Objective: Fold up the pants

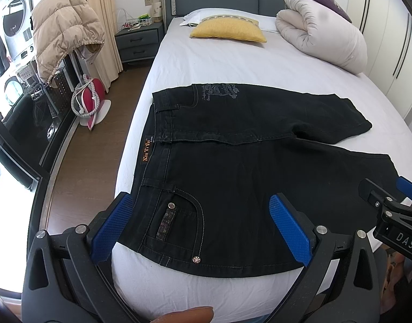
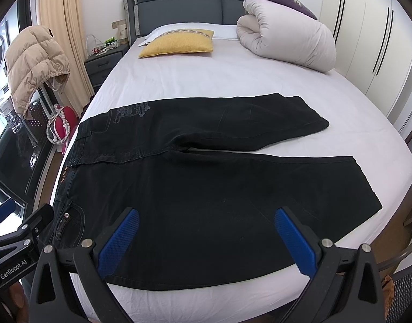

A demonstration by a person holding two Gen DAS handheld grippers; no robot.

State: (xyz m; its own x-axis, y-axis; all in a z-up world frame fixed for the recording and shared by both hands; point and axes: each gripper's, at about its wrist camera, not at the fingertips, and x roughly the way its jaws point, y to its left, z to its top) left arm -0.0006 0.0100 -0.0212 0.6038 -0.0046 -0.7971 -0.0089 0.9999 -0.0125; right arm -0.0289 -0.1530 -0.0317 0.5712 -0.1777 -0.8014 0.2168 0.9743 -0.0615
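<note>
Left tool [image 1: 203, 228] and right tool [image 2: 206, 242] gape empty over my flat pants [image 2: 206, 183] on bed [image 2: 206, 80]; nothing folded yet.

Both views are bright and sharp, lit by daylight from the window [image 1: 6, 188] on the left, which blows out to white. Shadows are soft. Fisheye bending curves the bed [image 2: 206, 80] edges, and dark vignetting fills the corners.

Grey headboard [image 2: 179, 0] against white wall; wood floor [image 1: 98, 140]; white wardrobe [image 2: 367, 27] right
</note>
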